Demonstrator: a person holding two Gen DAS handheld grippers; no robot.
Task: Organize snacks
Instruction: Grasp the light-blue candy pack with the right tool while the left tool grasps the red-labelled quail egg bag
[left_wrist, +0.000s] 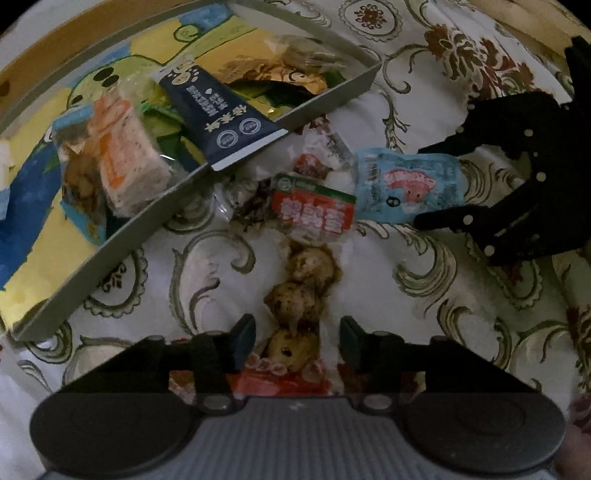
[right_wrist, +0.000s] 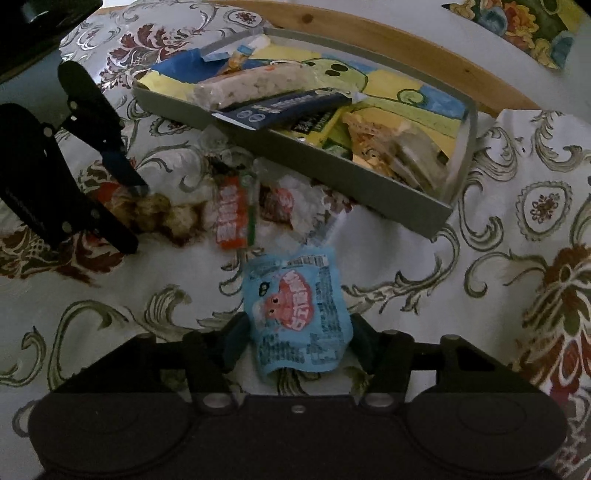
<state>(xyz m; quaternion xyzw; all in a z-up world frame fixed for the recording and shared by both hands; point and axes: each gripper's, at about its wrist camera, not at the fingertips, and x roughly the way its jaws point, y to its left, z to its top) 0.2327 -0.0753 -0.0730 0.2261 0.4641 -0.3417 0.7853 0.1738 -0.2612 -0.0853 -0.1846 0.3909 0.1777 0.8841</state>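
Cloth (left_wrist: 424, 332), floral, covers the whole work surface; whether a desk or a bed lies under it cannot be told.

Box (right_wrist: 369, 192), grey-walled with a cartoon-printed floor, sits at the far side and already holds several snacks: a pale bar (right_wrist: 251, 86), a navy pack (right_wrist: 280, 109) overhanging the near wall, and more wrappers in the right corner.

Left gripper (left_wrist: 297, 345): fingers released, spread either side of a meatball pack (left_wrist: 299, 291) that lies flat on the cloth. No contact evident.

Right gripper (right_wrist: 295, 341): fingers bracket a blue pouch (right_wrist: 295, 314), pads at or against its edges. Judged gripped lightly or about to be; firm clamping cannot be confirmed.

Red pack (left_wrist: 314, 212) and a small red-white wrapper (left_wrist: 317, 158) lie between the grippers and the box.

Risks, as judgement:
- Blue pouch is soft and slick; a bite near one end could let it slip or fold out during the lift.
- Meatball pack is long and lumpy; closing on a single ball may leave it dangling and swinging.
- Both grippers work near each other, so a shared path to the box could clash.
- Navy pack could be knocked off the wall.

Hard to read: dim light, print illegible, clear wrappers beside the red pack indistinct, near end of the meatball pack hidden under the left gripper.
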